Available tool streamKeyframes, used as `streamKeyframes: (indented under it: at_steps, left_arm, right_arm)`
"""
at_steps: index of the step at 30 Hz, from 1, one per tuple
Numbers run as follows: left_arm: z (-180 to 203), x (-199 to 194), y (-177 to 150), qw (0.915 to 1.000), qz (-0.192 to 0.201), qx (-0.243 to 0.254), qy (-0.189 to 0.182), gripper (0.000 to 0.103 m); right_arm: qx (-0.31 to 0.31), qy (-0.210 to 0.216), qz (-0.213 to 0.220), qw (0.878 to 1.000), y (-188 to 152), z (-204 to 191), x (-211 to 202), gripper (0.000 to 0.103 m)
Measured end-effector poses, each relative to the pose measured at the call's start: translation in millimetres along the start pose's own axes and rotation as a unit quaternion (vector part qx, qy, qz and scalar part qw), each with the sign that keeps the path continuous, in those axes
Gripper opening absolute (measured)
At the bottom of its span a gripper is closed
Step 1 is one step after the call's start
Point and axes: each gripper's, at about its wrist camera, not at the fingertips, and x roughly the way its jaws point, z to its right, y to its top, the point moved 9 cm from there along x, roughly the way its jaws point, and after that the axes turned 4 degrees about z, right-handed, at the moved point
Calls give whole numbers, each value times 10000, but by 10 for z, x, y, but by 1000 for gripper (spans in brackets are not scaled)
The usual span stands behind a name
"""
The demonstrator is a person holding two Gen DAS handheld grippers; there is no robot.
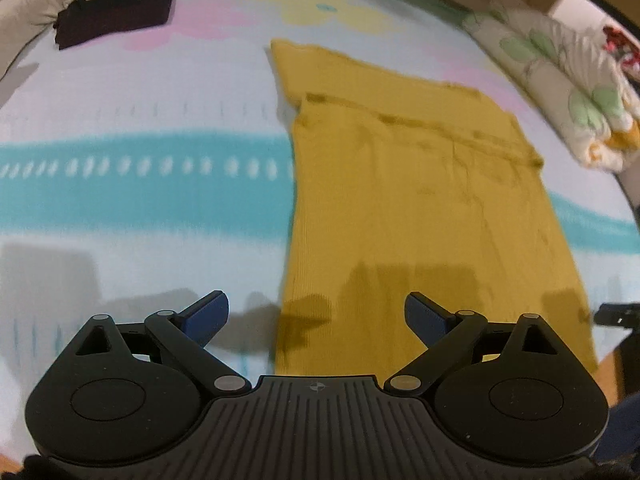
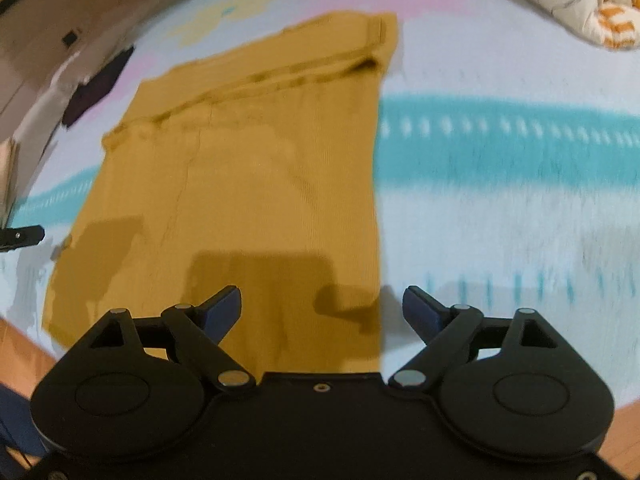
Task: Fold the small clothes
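A: What lies on the bed?

B: A mustard-yellow ribbed knit garment (image 1: pixel 420 200), spread flat on a pale blue bedsheet with a teal band and pink and yellow shapes (image 1: pixel 140 140). Its near hem reaches the sheet's near edge, and the cloth runs away toward the far side. A seam or folded band crosses it toward its far end, and beyond that band a narrower strip of the same yellow continues.

A: And the left gripper (image 1: pixel 316 316)?

B: Released. Its two blue-padded fingers (image 1: pixel 208 314) stand wide apart with nothing between them. It hangs above the near hem, over the garment's left edge: one finger sits over bare sheet, the other over yellow knit. Its shadow falls on the cloth just ahead.

A: The right gripper (image 2: pixel 322 312)?

B: Also spread open and empty. It hangs above the near hem on the garment's right edge, so the left finger is over knit and the right finger over sheet. From this view the garment (image 2: pixel 240 184) fills the left and middle, and the sheet (image 2: pixel 500 200) the right.

A: Anything else on the sheet?

B: A dark, almost black folded cloth (image 1: pixel 114 12) at the far left corner, well apart from the yellow one. A floral quilt, cream with green leaves and orange patches (image 1: pixel 568 92), is bunched along the far right edge. The pictures are blurred, so finer detail is lost.
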Motion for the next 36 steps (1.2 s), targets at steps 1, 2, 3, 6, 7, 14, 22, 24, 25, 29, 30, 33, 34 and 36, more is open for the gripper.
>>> streamKeyframes:
  at_steps: [1,2,3,6,7,14,22,24,25,29,30,33,34,36]
  left_arm:
    - [-5,8,-64,10000,-60,21,12,96]
    - [-16,23,-124,9999,-122,18,8,96]
    - [-29,33,-171,9998,-183,-2,7,96]
    - [-55,49,-274,9995,-321,9,32,96]
    - [-49,46,-293,9995,-323,34,34,96]
    - [-32,89,-323,9995,-317,37,56,97]
    - [-35,49,-356,9981,-338,-411,-306,98]
    - [11,31,-401,9974,-405,-433,-417,98]
    - [36,32,-415,9973,-449,-397,-429,98]
    - [123,35,-526,9948,-752,-425,-537,98]
    - [135,27,-551,9941,-817,-439,-565,98]
    - [158,48,-603,9919,-932,-549,-670,98]
    - [157,63,-604,9918,-937,-559,-671,98]
    - [153,77,-592,9911,-942,-678,-657,98]
  right_arm:
    - [27,19,-81,10000,-62,25,1,89]
    - [53,33,-151,9999,-115,50,-2,89]
    - [73,43,-213,9997,-165,78,-6,89]
    - [159,102,-372,9991,-295,146,-18,89]
    - [205,137,-423,9988,-332,154,-20,89]
    - [208,240,-570,9979,-433,126,-16,89]
    - [306,348,-579,9972,-401,71,63,91]
    - [320,373,-577,9971,-401,71,65,91]
    - [336,386,-576,9970,-401,74,61,91]
    - [355,427,-580,9968,-389,57,76,91]
    - [352,436,-581,9967,-390,54,76,92]
    - [387,464,-576,9965,-386,63,83,92]
    - [407,469,-577,9964,-383,64,82,92]
    - [431,476,-579,9963,-379,65,87,92]
